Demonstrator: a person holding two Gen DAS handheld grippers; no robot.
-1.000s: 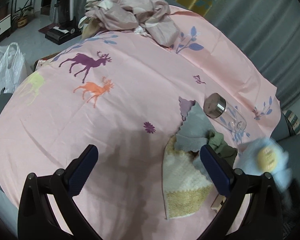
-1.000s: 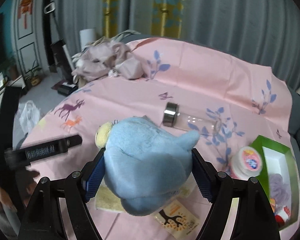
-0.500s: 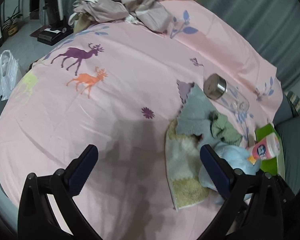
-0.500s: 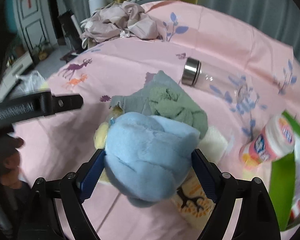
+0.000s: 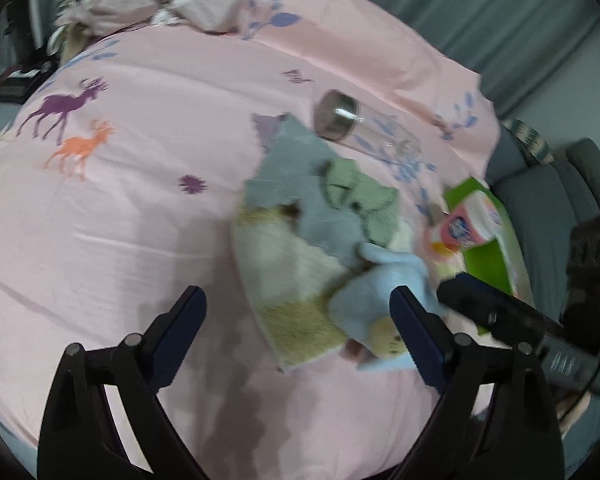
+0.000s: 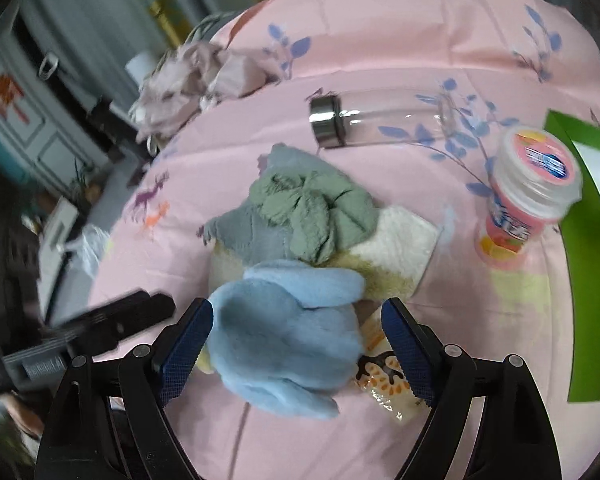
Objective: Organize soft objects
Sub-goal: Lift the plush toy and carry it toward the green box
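The fluffy pale-blue plush toy (image 6: pixel 288 332) is loosely spanned by the right tongs (image 6: pixel 296 344), beside the towel pile (image 6: pixel 396 248); the left tongs (image 5: pixel 300 332) are held open, empty.

Your right gripper (image 6: pixel 296 344) is sitting around the blue plush toy (image 6: pixel 288 332), left pad touching, right pad apart; towel pile (image 6: pixel 320 232) lying just beyond.

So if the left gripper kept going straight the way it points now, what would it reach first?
Probably the bare pink sheet: the open left gripper has nothing between its fingers, and the yellow-and-white towel lies just right of that line. Depth is hard to judge.
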